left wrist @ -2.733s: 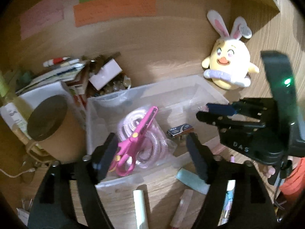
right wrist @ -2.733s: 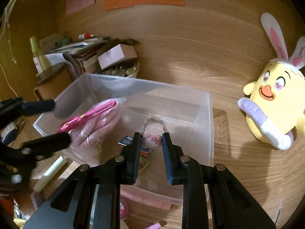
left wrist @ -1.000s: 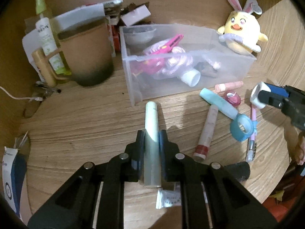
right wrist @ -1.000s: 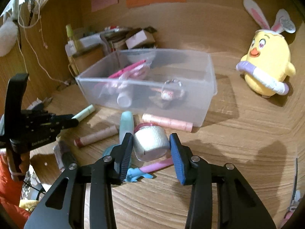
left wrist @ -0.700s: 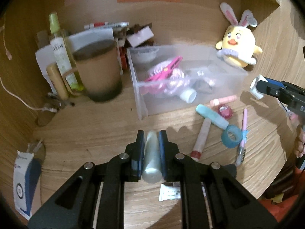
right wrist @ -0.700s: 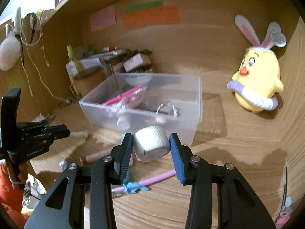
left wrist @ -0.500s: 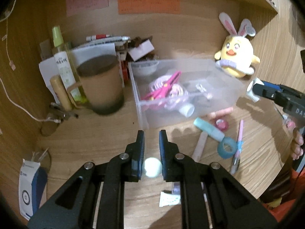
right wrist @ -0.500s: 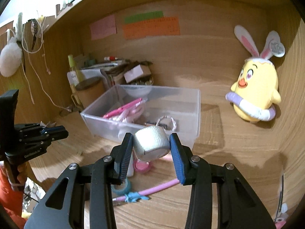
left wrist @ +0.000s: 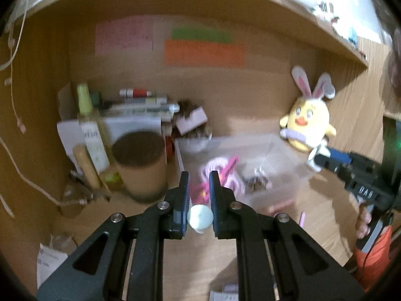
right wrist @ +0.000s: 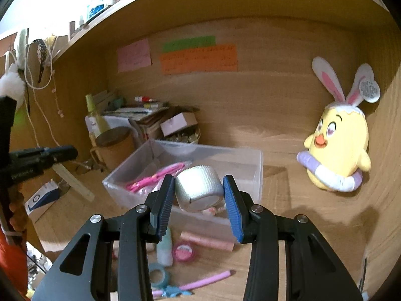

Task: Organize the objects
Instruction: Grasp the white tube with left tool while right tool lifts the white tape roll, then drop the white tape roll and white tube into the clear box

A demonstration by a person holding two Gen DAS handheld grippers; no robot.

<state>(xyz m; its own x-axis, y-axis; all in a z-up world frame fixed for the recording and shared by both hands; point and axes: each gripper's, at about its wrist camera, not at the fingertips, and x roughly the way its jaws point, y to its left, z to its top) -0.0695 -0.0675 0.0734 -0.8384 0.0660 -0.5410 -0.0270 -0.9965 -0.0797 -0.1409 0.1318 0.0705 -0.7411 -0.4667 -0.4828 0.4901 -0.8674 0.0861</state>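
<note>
Right gripper pinching white woven tape roll, left gripper clamping pale-green tube — mid-carry, apparently; next, release into clear plastic bin.

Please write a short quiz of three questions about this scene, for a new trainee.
1. True or false: the right tool is shut on a white tape roll.
2. What does the left tool hold? A) scissors B) a pale green tube C) a pen
3. Fill in: the pink scissors lie inside the clear ______.

Key: 1 true; 2 B; 3 bin.
</note>
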